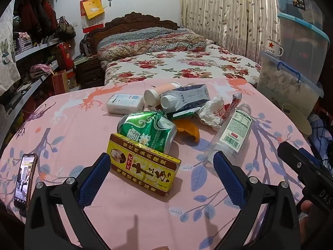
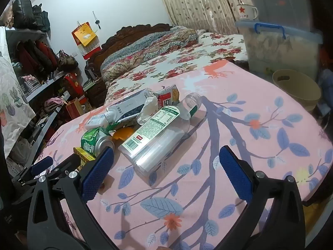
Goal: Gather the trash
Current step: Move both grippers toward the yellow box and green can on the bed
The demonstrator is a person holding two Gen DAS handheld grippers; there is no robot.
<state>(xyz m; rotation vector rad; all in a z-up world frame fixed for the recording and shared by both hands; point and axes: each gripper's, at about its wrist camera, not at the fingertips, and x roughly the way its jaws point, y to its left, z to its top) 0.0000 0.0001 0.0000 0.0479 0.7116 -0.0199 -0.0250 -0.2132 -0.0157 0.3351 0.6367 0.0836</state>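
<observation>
Trash lies in a pile on the pink leaf-print tablecloth. A yellow and brown box lies nearest, just ahead of my open left gripper. Behind it are a crushed green can, orange peel, a milk carton, crumpled paper and a clear plastic bottle. My open, empty right gripper sits just short of the clear bottle. The green can is to its left.
A beige waste bin stands off the table's far right edge, also in the left wrist view. A phone leans at the table's left edge. Clear storage boxes, shelves and a bed surround the table.
</observation>
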